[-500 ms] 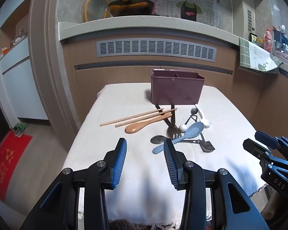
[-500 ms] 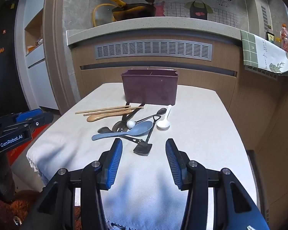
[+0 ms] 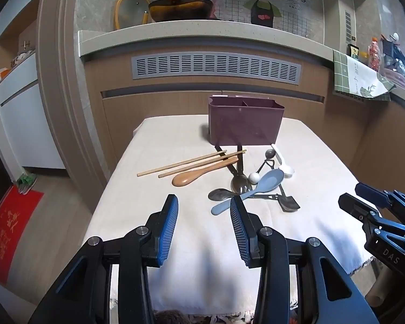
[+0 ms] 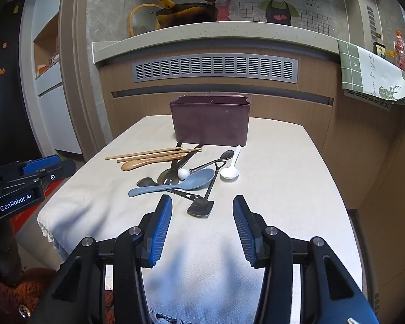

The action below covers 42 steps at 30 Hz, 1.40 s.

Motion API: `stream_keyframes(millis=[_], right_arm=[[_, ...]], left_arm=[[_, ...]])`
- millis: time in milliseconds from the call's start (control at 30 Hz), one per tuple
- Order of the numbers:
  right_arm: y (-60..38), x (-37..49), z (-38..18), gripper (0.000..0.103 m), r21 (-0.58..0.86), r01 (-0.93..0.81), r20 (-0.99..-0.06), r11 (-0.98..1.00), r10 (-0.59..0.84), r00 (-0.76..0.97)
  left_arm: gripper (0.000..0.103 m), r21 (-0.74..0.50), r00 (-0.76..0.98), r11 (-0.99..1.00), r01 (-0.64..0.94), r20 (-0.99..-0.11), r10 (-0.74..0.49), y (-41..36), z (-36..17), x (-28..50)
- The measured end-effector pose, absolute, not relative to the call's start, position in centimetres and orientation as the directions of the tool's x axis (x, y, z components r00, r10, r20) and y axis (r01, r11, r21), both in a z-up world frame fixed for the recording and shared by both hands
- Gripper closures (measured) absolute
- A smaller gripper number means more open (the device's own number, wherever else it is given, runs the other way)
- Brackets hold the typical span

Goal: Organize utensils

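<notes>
Utensils [image 3: 240, 178] scattered on cloth-covered table [image 3: 175, 135]; kitchen counter [image 3: 202, 32] behind.

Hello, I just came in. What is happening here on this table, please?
A person holds two grippers over a cloth-covered table to sort utensils. The left gripper and right gripper are both open and empty, short of the pile. Nothing is sorted yet: the chopsticks, wooden spoon, blue spoon, white spoon and dark metal utensils lie loose in front of the maroon holder.
</notes>
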State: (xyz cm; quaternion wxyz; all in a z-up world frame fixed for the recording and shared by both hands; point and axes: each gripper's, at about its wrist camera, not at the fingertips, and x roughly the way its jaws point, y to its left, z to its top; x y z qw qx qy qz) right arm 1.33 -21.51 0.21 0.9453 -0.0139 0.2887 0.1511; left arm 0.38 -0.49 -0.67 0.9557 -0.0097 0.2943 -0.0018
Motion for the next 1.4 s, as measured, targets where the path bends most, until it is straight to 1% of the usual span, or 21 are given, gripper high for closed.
stream_keyframes(millis=[1400], right_arm=[[-21.56, 1.47, -0.40, 0.058, 0.063, -0.280, -0.565, 0.958, 0.265, 0.781]], left_arm=[[0.062, -0.026, 0.825, 1.000, 0.001, -0.565, -0.015, -0.81, -0.28, 0.13]])
